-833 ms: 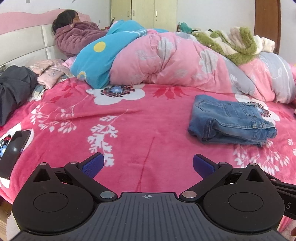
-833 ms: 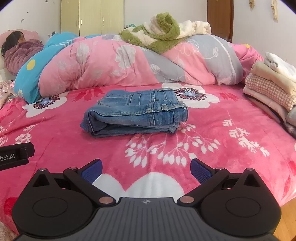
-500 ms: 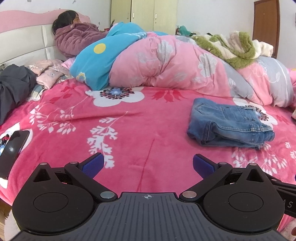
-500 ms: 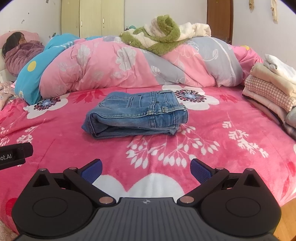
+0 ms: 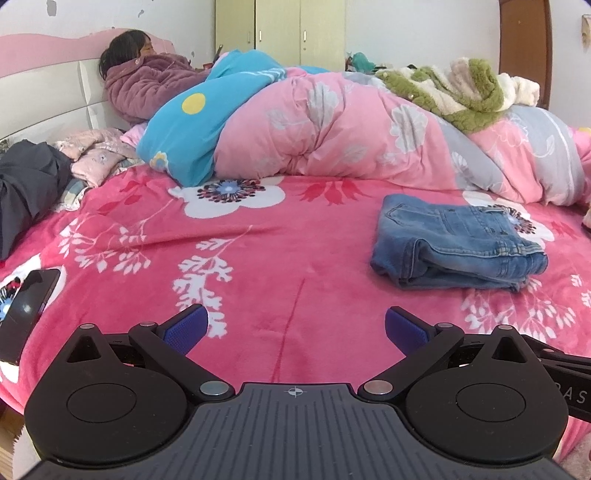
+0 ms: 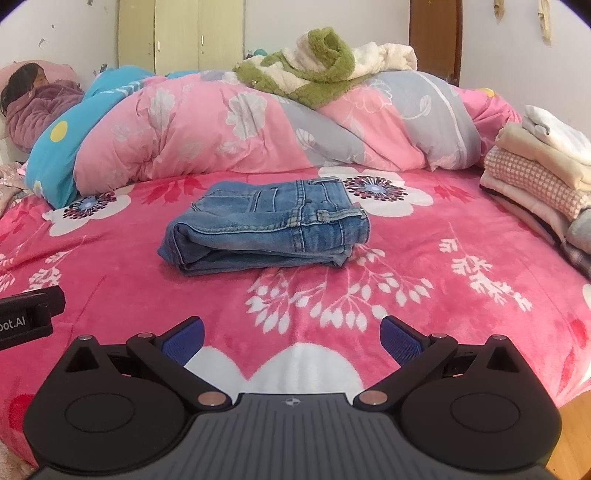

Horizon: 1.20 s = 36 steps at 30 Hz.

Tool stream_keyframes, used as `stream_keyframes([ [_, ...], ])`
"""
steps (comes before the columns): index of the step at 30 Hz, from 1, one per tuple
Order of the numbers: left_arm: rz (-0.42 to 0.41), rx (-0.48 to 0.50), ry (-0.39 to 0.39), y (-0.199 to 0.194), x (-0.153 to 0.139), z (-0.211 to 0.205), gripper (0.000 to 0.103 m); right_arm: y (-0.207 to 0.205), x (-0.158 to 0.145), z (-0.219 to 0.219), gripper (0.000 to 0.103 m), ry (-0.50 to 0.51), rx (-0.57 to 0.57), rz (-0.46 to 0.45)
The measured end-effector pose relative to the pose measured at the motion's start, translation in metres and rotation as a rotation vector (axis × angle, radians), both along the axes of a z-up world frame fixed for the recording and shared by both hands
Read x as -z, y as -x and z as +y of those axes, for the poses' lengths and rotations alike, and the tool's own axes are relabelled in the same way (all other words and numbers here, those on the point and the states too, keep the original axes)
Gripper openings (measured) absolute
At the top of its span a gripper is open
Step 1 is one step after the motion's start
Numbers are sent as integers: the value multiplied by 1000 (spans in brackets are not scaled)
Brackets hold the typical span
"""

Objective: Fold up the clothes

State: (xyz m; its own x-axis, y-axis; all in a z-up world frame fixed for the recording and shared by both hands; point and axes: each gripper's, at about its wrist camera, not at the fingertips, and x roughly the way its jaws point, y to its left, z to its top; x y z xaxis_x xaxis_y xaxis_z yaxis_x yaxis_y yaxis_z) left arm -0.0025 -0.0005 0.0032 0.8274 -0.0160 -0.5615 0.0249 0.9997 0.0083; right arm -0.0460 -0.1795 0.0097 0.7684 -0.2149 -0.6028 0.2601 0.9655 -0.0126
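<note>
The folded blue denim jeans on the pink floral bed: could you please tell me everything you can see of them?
The folded blue denim jeans lie flat on the pink floral fleece blanket, folded into a compact, roughly rectangular bundle of several layers. The faded, washed denim shows pale stitched seams, a waistband with belt loops and a pocket on the top layer. The rounded fold faces the left of the right wrist view. Nothing but the blanket touches them; both grippers stand open and well short of them.

White walls, cream wardrobe, brown door.
</note>
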Motion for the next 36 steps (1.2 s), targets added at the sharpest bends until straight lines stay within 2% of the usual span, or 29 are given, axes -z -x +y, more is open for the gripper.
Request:
stream_keyframes([
  [36, -11, 3, -20, -1, 0, 2, 103, -3, 2, -2, 103, -8, 3, 4],
])
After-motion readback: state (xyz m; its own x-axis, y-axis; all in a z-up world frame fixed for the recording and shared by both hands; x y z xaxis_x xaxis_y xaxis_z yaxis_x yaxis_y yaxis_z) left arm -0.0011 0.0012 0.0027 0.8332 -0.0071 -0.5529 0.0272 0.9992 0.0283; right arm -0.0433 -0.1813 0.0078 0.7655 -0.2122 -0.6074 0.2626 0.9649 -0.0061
